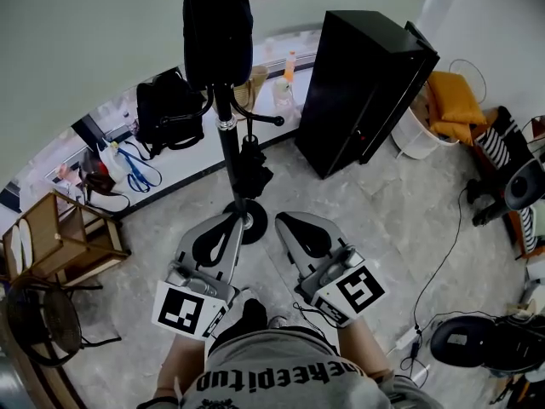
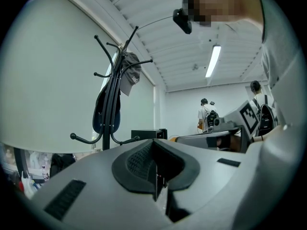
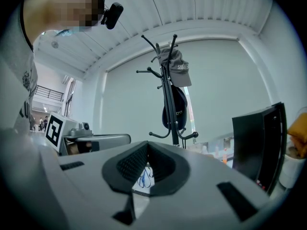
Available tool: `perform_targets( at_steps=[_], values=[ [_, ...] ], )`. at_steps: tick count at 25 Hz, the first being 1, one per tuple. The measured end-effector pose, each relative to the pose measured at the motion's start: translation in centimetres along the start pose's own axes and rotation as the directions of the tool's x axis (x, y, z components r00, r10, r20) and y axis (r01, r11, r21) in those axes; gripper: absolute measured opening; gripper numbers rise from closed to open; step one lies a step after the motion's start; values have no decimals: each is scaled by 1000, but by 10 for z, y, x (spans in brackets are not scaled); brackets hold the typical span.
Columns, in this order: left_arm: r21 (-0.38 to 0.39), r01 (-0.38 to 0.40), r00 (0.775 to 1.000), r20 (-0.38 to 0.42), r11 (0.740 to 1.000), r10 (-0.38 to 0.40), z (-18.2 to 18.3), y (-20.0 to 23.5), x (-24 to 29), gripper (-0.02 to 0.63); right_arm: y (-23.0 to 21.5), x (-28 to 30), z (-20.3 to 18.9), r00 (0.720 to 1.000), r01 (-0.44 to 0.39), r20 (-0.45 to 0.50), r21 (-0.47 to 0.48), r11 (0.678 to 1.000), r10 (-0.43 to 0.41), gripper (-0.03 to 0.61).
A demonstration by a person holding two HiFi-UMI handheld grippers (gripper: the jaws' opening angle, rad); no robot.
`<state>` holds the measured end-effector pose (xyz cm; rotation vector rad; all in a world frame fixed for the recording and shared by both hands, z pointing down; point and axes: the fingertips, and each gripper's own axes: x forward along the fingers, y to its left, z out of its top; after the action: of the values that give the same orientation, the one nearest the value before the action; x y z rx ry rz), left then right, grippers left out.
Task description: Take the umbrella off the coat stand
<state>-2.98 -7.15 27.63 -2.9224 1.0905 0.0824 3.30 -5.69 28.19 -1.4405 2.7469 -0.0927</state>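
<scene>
Grey floor, pale wall: two empty grippers face a stand.
Head view: left gripper and right gripper sit side by side, and what looks like the umbrella, small, black and folded, hangs low just beyond their tips. Left gripper view: jaws pressed together, stand ahead to the left, umbrella hidden. Right gripper view: jaws pressed together, stand ahead. Best, I judge: spread one pair first, pinch the umbrella high, lift it free, and spare the bag above.
</scene>
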Motion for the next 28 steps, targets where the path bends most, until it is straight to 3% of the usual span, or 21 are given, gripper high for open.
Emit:
perform_targets(
  at_steps=[17,28],
  values=[
    [-20,29,1000,12,999,-28,-4,48,18,15,-14,45,2,999,40,-4,-12,999,-41,11],
    [-46,-72,997,29,996,74,-2,62,40,15,-41,62,7,999,-48,-7,-21,999,48,11]
  ],
)
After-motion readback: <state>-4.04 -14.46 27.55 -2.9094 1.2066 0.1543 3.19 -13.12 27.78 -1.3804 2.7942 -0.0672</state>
